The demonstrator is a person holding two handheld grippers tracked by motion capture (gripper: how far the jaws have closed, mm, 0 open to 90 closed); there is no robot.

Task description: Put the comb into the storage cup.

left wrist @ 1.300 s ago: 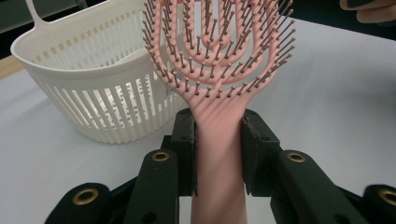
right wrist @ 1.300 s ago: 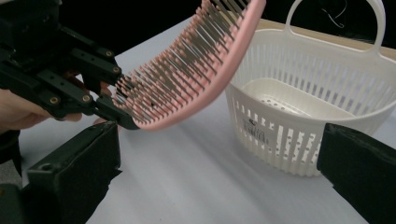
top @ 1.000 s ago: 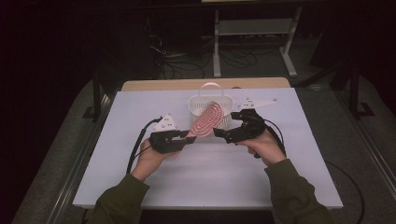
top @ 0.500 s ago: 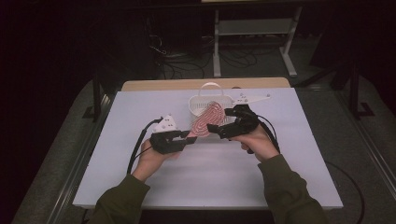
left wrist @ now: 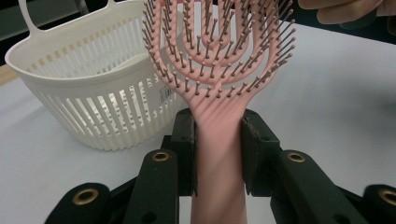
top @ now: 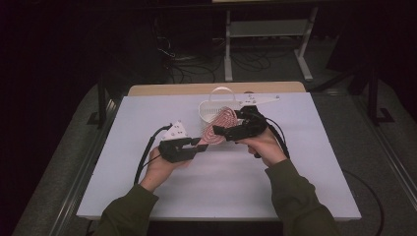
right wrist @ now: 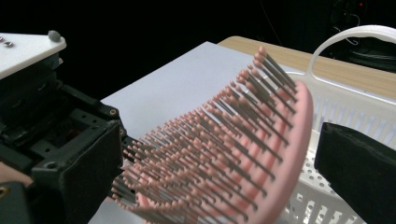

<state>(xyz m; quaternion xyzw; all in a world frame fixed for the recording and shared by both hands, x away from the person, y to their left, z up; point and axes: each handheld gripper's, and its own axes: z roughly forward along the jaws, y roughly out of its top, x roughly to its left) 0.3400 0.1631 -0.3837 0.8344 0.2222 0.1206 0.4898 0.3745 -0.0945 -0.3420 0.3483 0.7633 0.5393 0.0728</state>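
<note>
Left tongs (top: 200, 147): clamped on the pink hairbrush's handle. In the left gripper view both black pads (left wrist: 184, 154) press flat against the handle's sides, the handle running straight up between them.
Left hand (top: 162, 166): low over the desk's near-left half, forearm in an olive sleeve coming up from the bottom edge, tongs aimed right and a little away from the person.
Hairbrush (top: 215, 129): held in the air above the middle of the desk (top: 305, 187), between the two grippers, just in front of the basket. Its long axis runs from the handle at lower left to the head at upper right in the high view, so the head points toward the basket.
Brush face: the bristles (right wrist: 219, 140) stand out from the curved, slotted pink head; in the left gripper view they face that camera.
Right tongs (top: 220, 132): spread wide around the brush head. In the right gripper view one jaw stands at the left by the bristle tips and the other at the right behind the pink back, with a gap on that side; whether the left pad touches the bristles cannot be told.
Right hand (top: 263, 145): right of the brush, raised off the desk, tongs aimed left toward the left gripper.
Basket (top: 209, 109): white, slatted, with a hoop handle, upright at the desk's far middle.
</note>
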